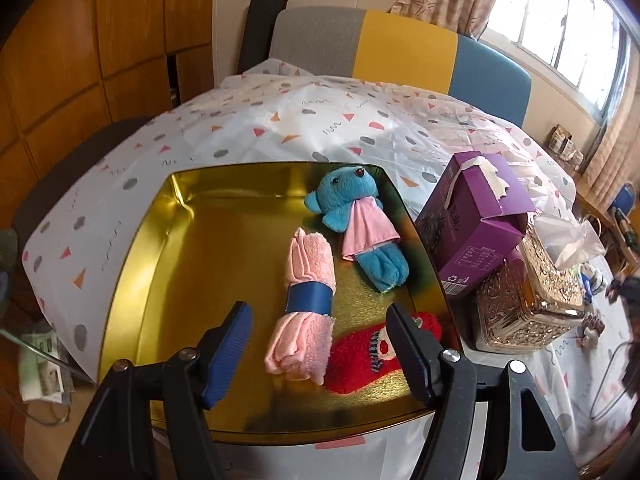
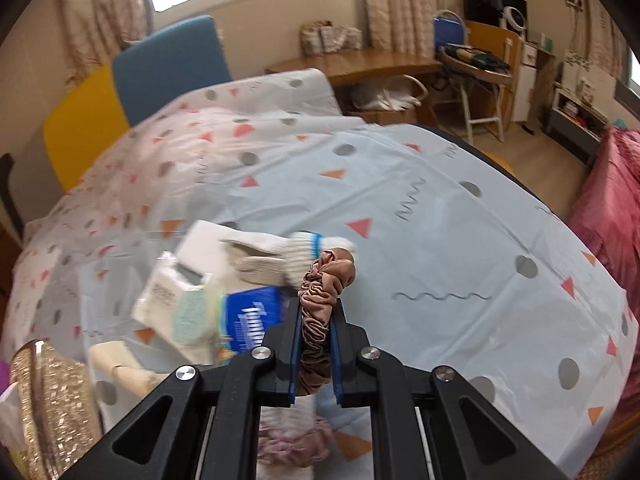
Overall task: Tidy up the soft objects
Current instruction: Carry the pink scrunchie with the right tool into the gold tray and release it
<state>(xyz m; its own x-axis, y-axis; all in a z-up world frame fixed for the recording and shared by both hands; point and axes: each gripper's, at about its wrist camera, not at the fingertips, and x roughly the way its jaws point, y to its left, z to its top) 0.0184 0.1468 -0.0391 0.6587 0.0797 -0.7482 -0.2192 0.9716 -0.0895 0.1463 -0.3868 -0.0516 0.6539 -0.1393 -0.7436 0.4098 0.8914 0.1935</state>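
Three soft things in gold tin (image 1: pixel 132 248), blue bear (image 1: pixel 352 220), pink towel (image 1: pixel 304 304), red sock (image 1: pixel 360 356), left hand-held gripper (image 1: pixel 320 344) released, right hand-held gripper (image 2: pixel 316 332) grasping scrunchie (image 2: pixel 324 284)

Gold tin tray (image 1: pixel 132 248): glossy, mirror-like metal. Pink rolled towel (image 1: pixel 304 312) and blue plush bear (image 1: pixel 352 216): fuzzy cloth. Red sock (image 1: pixel 360 356): fluffy knit. Brown scrunchie (image 2: pixel 320 292): satiny gathered fabric. Tablecloth (image 2: pixel 420 240) on the desk: smooth, faintly shiny plastic. Purple box (image 1: pixel 472 216): matt cardboard.

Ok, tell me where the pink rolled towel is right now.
In the left wrist view, the pink rolled towel lies inside the gold tin tray, between the blue plush bear behind it and the red sock at its near right.
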